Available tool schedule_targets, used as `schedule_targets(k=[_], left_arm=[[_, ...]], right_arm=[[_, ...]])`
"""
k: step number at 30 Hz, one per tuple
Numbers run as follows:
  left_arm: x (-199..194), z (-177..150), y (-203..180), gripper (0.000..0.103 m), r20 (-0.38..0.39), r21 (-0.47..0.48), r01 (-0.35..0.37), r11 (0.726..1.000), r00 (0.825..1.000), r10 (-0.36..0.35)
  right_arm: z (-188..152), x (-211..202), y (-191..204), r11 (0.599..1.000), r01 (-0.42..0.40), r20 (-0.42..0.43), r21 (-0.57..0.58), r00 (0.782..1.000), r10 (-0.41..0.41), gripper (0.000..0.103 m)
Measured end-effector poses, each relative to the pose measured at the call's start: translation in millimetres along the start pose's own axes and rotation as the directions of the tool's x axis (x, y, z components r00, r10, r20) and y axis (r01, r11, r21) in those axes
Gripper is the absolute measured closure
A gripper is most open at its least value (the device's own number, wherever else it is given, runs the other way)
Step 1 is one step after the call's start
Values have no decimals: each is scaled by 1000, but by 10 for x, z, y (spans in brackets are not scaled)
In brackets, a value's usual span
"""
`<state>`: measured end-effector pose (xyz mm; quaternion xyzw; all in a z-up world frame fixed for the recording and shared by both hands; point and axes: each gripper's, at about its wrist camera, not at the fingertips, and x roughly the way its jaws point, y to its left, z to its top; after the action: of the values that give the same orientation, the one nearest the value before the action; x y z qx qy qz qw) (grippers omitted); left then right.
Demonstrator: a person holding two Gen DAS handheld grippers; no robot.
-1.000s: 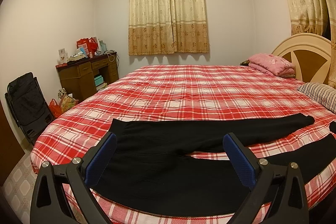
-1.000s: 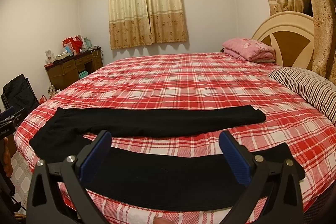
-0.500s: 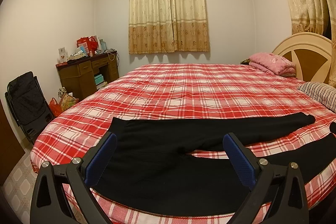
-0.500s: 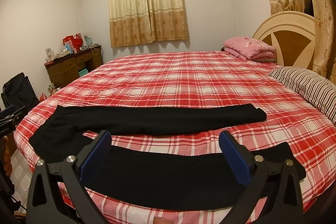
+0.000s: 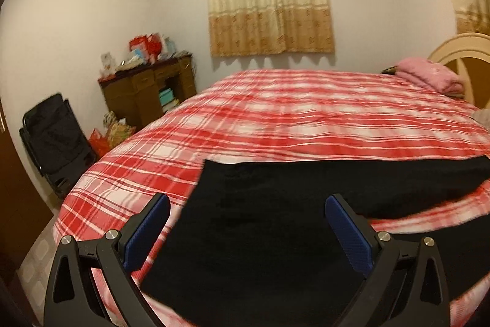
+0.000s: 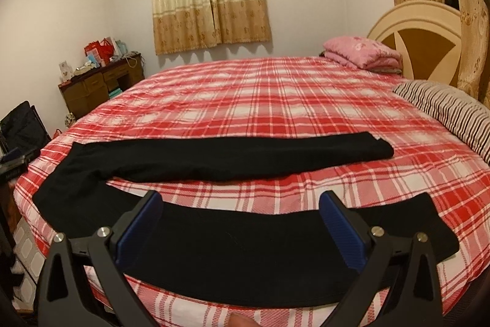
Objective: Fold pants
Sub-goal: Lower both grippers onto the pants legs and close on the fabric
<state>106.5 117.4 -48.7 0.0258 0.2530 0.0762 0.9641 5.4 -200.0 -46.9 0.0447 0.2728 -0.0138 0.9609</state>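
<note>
Pants (image 6: 214, 244): black, flat and unfolded along near edge of bed (image 6: 275, 100), legs apart. Left hand-held gripper (image 5: 248, 232), right hand-held gripper (image 6: 242, 226): jaws spread, empty, seemingly hovering above fabric. No fold made; all folding left.

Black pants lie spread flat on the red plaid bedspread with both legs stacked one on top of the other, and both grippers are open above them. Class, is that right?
Not quite. In the right wrist view the black pants lie with legs apart, red plaid bedspread showing between them. The rest stands.
</note>
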Motion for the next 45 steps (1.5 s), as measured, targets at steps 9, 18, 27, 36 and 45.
schedule_targets(k=[9,18,27,36,45], left_arm=[[1364,283,630,1,-148,34,-51,998,987,55],[2200,235,557,40,-318,53,9,999,948,8],[2341,210,581,78,-339,7,70,997,939,-64],[2391,205,636,78,-331,-49,78,996,940,-89],[2410,179,595,78,-328,-17,64,998,942,-66]], right_arm=[[-185,400,-115,999,37,-108,-4,993,-37,0],[-125,725,-287,997,79,-178,-16,981,-80,0],[235,1022,-825,995,93,-200,37,976,-83,18],[687,1538,-1737,967,247,-288,67,933,-218,24],[862,2057,-2484,923,377,-364,78,873,-326,29]])
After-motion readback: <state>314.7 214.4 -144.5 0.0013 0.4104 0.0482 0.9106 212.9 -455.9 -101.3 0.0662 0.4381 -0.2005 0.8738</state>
